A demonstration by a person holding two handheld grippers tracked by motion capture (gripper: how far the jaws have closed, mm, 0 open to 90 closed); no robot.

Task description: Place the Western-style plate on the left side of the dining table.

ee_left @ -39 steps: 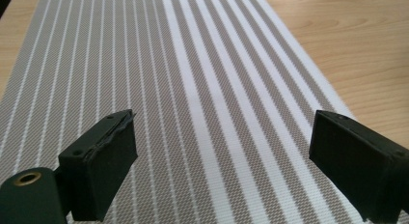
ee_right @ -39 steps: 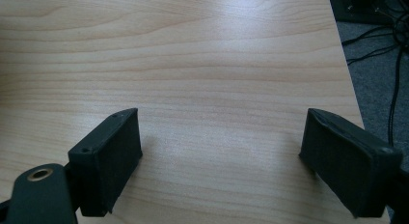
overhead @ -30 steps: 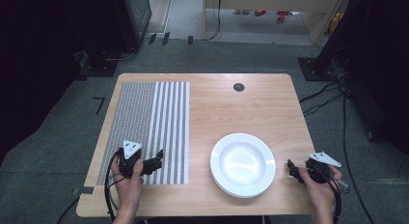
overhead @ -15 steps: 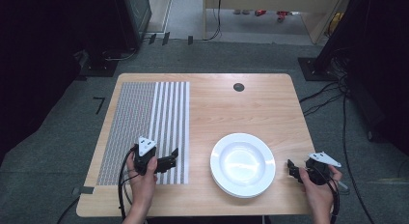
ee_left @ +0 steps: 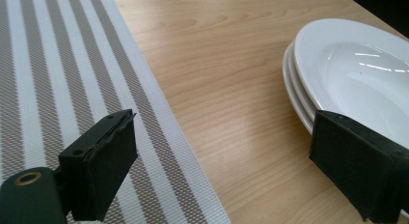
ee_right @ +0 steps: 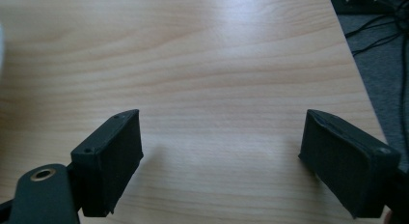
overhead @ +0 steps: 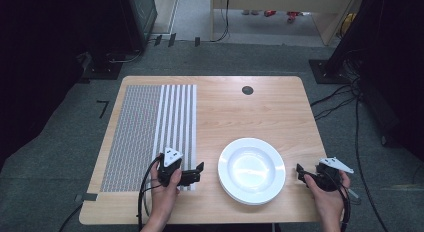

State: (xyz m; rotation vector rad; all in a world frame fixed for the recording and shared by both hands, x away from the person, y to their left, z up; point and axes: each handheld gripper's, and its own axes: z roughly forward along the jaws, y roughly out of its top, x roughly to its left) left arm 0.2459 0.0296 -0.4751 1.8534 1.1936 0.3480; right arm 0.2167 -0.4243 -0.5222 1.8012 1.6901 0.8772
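Two grippers sit low at the near table edge. My left gripper [overhead: 199, 173], jaws spread wide and empty, has slid rightward off the striped placemat [overhead: 150, 132] toward the stack of white plates [overhead: 251, 169], which rests right of the mat. I judge a rim grab is coming. My right gripper [overhead: 300, 173] stays wide, unmoved beside the plates.

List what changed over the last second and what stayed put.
The left gripper moved rightward along the striped placemat toward the stack of white plates, fingers open, holding nothing. The right gripper, plates and placemat stayed where they were.
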